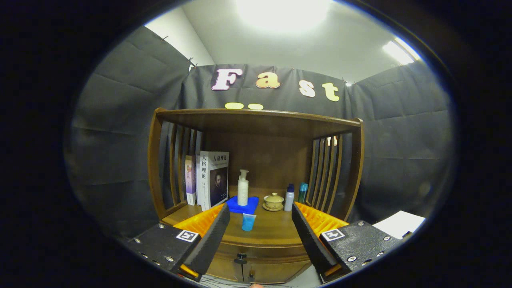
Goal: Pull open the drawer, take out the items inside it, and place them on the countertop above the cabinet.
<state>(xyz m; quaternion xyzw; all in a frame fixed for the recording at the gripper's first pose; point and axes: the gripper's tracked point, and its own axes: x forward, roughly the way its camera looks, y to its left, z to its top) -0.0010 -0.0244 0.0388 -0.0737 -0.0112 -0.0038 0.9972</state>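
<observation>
Tool [260, 216] wide open, empty; blue cup [248, 222] on worktop [272, 232] between fingers, drawer knob [240, 258] below.

Book [214, 180] cover and spine read "人格理论"; other print illegible.

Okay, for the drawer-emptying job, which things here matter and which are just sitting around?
For the job:
- wooden drawer front with its dark knob, shut
- brown wooden countertop
- gripper, fingers open, holding nothing

Just lying about:
- upright books
- white pump bottle on a blue pad
- small blue cup
- beige lidded teacup
- white bottle
- teal bottle
</observation>
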